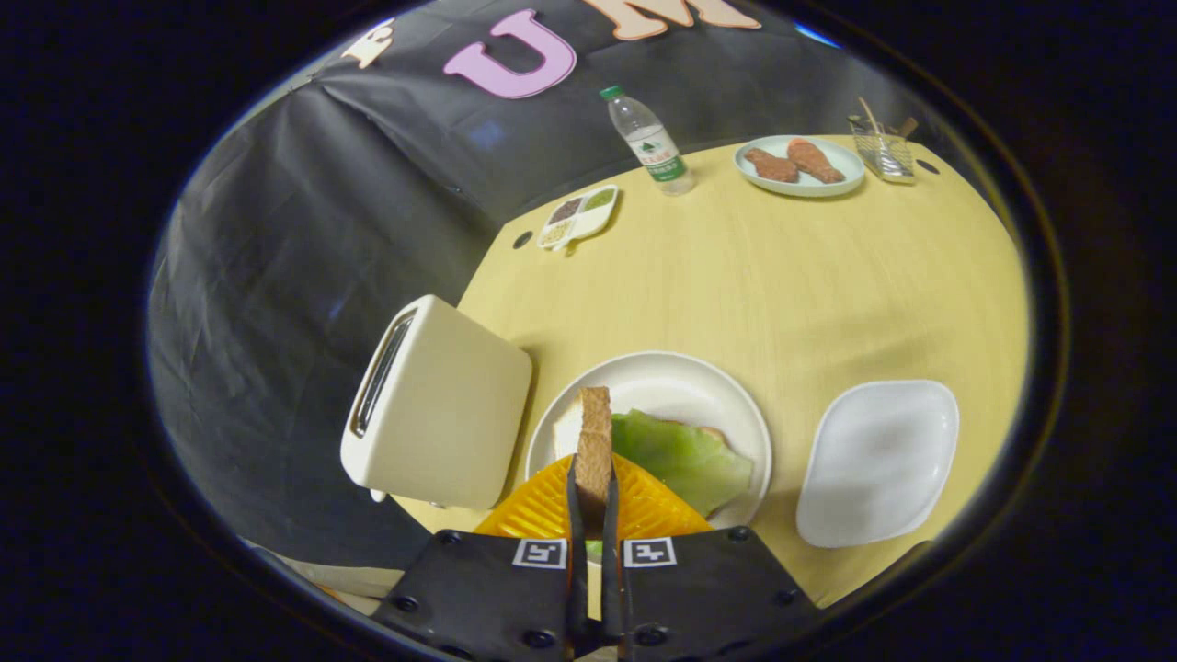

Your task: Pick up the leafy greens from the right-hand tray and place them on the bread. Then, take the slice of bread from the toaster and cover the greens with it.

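My gripper (593, 483) is shut on a slice of bread (594, 439), held upright on its edge between the two orange fingers (542, 510). It hangs over the round white plate (726, 391), where the leafy greens (685, 455) lie spread on a lower slice of bread (713, 432) that peeks out beyond them. The cream toaster (441, 405) stands just left of the plate, its slot looking dark. To the right of the plate sits the white tray (878, 460), bare.
Far across the yellow table stand a water bottle (648, 142), a small divided dish (577, 219) of seasonings, a plate with two drumsticks (798, 164) and a clear glass holder (881, 149). The table's left edge runs just behind the toaster.
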